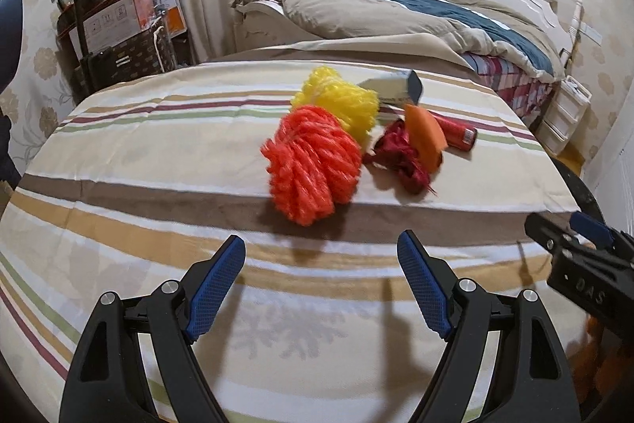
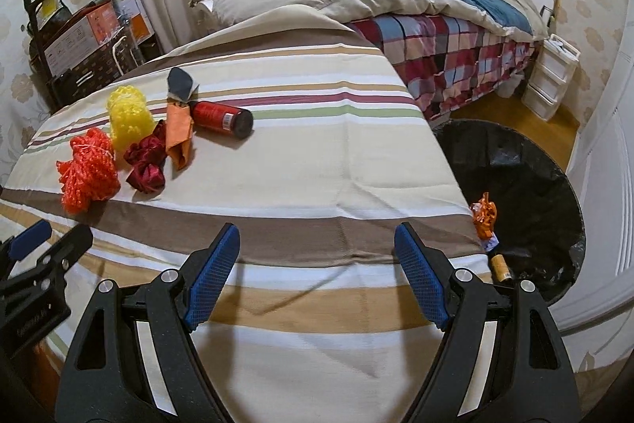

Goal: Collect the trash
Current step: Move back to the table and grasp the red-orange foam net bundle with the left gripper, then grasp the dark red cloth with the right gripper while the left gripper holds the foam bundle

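My left gripper (image 1: pixel 321 288) and right gripper (image 2: pixel 317 280) both spread, empty. Red can (image 2: pixel 222 117) lies ahead on the striped cloth (image 2: pixel 317 153), well apart, long axis running left-right.

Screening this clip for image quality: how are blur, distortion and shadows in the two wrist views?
Left wrist view: strong fisheye bending with dark corners; the orange mesh bundle and the box look slightly smeared; the left hand-held gripper throws soft shadows on the striped cloth. Right wrist view: same curvature, sharper; the red can reads clearly; the black trash bag is too dark for detail.
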`<state>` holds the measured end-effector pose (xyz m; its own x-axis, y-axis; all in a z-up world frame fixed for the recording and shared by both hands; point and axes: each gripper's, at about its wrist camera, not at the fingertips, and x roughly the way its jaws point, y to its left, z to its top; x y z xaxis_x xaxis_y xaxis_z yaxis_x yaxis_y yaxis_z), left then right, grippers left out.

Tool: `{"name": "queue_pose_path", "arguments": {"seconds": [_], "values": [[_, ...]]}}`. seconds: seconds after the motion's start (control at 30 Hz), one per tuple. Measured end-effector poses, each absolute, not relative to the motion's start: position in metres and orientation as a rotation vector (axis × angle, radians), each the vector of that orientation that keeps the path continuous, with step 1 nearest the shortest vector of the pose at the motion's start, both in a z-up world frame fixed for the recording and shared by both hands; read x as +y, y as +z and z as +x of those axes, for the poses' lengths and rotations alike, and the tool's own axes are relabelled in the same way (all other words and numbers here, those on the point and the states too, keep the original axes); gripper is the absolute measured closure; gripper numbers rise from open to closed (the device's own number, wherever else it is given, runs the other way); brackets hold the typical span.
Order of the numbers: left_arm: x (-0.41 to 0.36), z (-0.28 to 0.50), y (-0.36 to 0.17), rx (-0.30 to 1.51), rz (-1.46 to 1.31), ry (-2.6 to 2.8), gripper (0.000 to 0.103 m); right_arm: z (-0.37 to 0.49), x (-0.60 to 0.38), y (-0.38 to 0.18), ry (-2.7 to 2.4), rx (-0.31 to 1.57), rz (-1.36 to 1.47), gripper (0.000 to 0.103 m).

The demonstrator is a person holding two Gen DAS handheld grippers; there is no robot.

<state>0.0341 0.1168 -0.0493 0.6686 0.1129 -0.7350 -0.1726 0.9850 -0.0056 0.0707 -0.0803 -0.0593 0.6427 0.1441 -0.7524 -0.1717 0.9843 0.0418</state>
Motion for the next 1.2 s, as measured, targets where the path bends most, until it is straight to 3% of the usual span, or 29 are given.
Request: {"name": "queue_pose_path", "arguments": {"seconds": [0.47, 0.63, 0.7, 1.03, 1.2], "values": [[0.130, 0.069, -0.049, 0.823, -0.059, 0.136, 0.024, 0.075, -0.059, -0.061, 0.214, 0.866, -0.061, 0.025], [0.131, 0.072, -0.054, 0.849, -0.050, 0.099, 0.054, 0.074, -0.047, -0.062, 0.231, 0.867, -0.081, 0.025], [0.133, 0.071, -0.054, 0.857, -0.061, 0.090, 0.059, 0.074, -0.042, -0.062, 0.240, 0.866, -0.088, 0.025], [0.155, 0.053, -0.054, 0.851, -0.067, 0.117, 0.062, 0.069, -0.013, -0.060, 0.308, 0.853, -0.125, 0.027], [0.171, 0.044, -0.054, 0.849, -0.064, 0.144, 0.062, 0.068, 0.006, -0.062, 0.358, 0.864, -0.138, 0.043]]}}
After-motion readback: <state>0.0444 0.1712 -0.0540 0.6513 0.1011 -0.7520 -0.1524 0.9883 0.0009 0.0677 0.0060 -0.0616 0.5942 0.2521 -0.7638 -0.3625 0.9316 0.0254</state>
